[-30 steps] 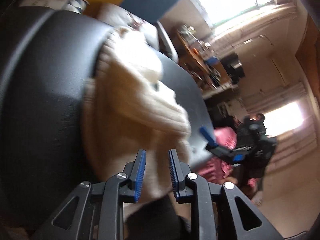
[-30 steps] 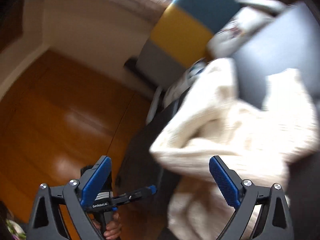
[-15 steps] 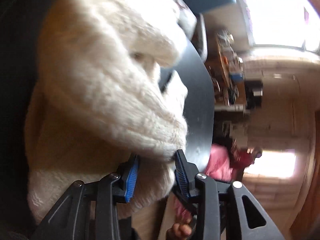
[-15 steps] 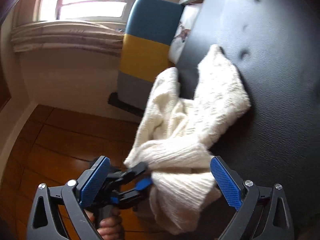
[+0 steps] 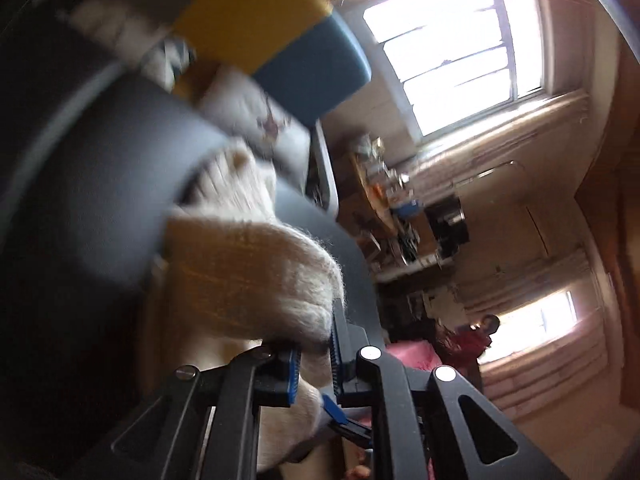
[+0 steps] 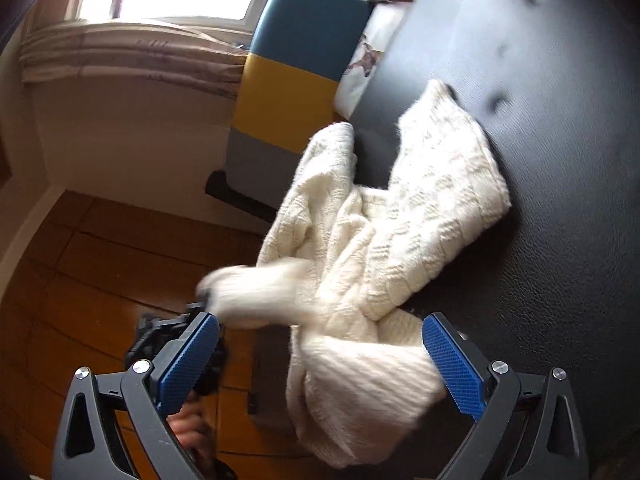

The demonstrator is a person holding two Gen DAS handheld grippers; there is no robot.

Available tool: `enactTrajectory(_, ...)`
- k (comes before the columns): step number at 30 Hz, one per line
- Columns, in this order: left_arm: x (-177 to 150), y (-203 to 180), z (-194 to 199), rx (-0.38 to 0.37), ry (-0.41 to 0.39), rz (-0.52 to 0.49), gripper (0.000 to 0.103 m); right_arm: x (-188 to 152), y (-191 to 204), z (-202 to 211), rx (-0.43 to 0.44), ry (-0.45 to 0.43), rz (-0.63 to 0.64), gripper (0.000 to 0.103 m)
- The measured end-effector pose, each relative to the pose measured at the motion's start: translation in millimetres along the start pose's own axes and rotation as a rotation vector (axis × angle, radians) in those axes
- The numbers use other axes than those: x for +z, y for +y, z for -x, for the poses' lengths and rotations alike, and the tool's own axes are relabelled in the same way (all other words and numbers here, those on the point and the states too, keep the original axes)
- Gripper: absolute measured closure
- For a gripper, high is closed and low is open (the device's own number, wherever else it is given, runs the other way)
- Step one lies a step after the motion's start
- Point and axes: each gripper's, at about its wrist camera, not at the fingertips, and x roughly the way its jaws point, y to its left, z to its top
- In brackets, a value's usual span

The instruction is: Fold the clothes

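Observation:
A cream knitted sweater [image 6: 416,216] lies bunched at the edge of a black leather surface [image 6: 560,160], part of it hanging over the side. My left gripper [image 5: 316,356] is shut on a fold of the sweater [image 5: 256,280] and pulls it out past the edge; it also shows in the right wrist view [image 6: 200,304] beside the stretched, blurred fold. My right gripper [image 6: 320,364] is open, its blue pads [image 6: 452,364] wide apart, with the hanging end of the sweater between them, not gripped.
A blue, yellow and grey padded block [image 6: 296,72] and a white printed cushion [image 6: 372,56] stand at the far end of the surface. Wooden floor [image 6: 80,264] lies below the edge. A cluttered shelf [image 5: 396,216] and windows [image 5: 452,52] are across the room.
My left gripper has pulled its fold of sweater sideways, away from the surface, stretching it out. My right gripper has stayed open over the hanging end, moving slightly closer.

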Motion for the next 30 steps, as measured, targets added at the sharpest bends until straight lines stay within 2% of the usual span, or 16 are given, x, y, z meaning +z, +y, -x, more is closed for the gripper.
enactTrajectory(2, 13, 19, 30, 0.093, -0.034, -0.029, 0.092, 0, 6, -3, 0.000, 0.005, 0.016, 0.000)
enactTrajectory(4, 18, 52, 41, 0.222, 0.027, -0.029, 0.090, -1, 9, -11, -0.010, 0.017, 0.028, 0.000)
enactTrajectory(5, 17, 70, 43, 0.293, 0.051, -0.008, 0.083, -2, 11, -16, -0.015, 0.024, 0.034, 0.000)
enactTrajectory(6, 15, 88, 39, 0.375, 0.113, -0.016, 0.080, -3, 10, -22, -0.019, 0.034, 0.028, 0.000)
enactTrajectory(7, 11, 103, 35, 0.430, 0.156, -0.018, 0.080, -5, 9, -30, -0.024, 0.041, 0.022, 0.000)
enactTrajectory(9, 3, 134, 40, 0.491, 0.179, 0.043, 0.080, -9, 10, -39, -0.043, 0.057, 0.028, 0.000)
enactTrajectory(12, -6, 159, 67, 0.480, 0.116, 0.130, 0.079, -13, 13, -48, -0.063, 0.074, 0.040, 0.000)
enactTrajectory(15, -20, 161, 89, 0.490, 0.052, 0.110, 0.076, -13, 21, -49, -0.076, 0.073, 0.064, 0.000)
enactTrajectory(17, -24, 153, 94, 0.568, 0.035, 0.017, 0.070, -12, 25, -51, -0.083, 0.074, 0.077, 0.000)
enactTrajectory(19, -29, 149, 92, 0.668, 0.045, -0.097, 0.069, -11, 29, -56, -0.091, 0.078, 0.089, 0.000)
enactTrajectory(24, -40, 174, 71, 0.787, 0.095, -0.162, 0.069, -17, 32, -70, -0.112, 0.112, 0.094, 0.000)
enactTrajectory(25, -41, 180, 70, 0.782, 0.122, -0.151, 0.073, -19, 34, -72, -0.116, 0.118, 0.098, 0.000)
enactTrajectory(27, -44, 182, 72, 0.704, 0.101, -0.150, 0.094, -21, 37, -76, -0.123, 0.124, 0.109, 0.000)
enactTrajectory(30, -23, 192, 108, 0.638, 0.009, -0.056, 0.097, -20, 42, -78, -0.143, 0.126, 0.123, 0.000)
